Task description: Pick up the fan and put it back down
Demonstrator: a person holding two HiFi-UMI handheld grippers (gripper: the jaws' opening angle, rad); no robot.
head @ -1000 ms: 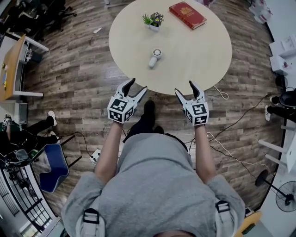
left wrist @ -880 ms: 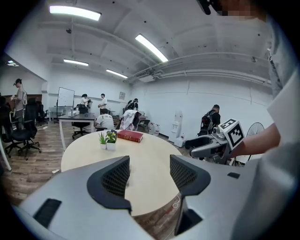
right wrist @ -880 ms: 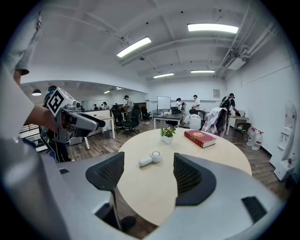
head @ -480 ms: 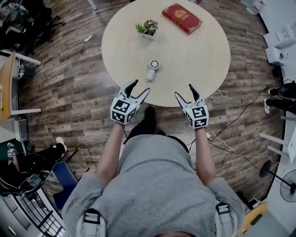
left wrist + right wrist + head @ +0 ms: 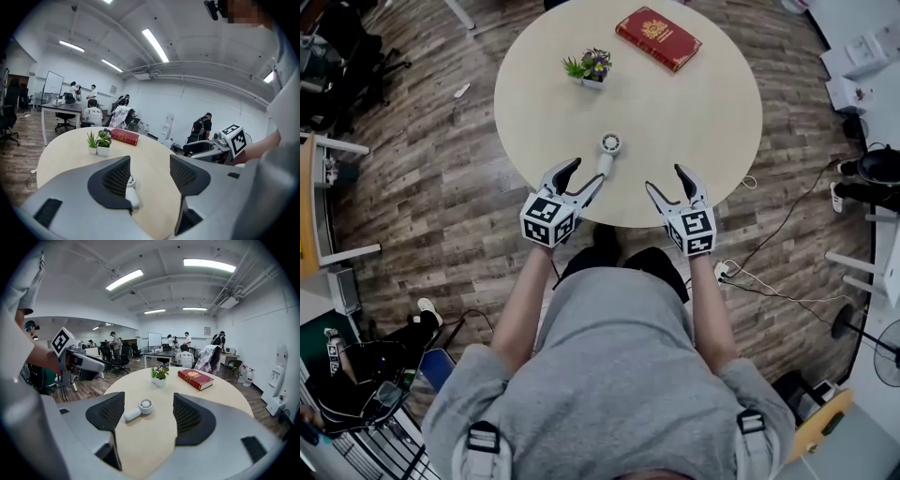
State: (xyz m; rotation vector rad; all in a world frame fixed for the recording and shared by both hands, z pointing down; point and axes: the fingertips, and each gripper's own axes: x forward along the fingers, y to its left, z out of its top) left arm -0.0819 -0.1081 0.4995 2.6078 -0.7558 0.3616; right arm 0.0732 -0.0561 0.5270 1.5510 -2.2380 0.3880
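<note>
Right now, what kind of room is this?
Probably a shared office or lab: long white ceiling strip lights, a white standing whiteboard, and black wheeled office chairs.

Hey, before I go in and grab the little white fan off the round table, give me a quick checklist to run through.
1. Fan lying free on the table: ok.
2. Left gripper jaws apart, nothing between them: ok.
3. Right gripper jaws apart, empty: ok.
4. Plant and book stand apart from the fan, farther back: ok.
5. Fan centred between the left jaws: not ok; in the left gripper view it sits half behind one jaw.
</note>
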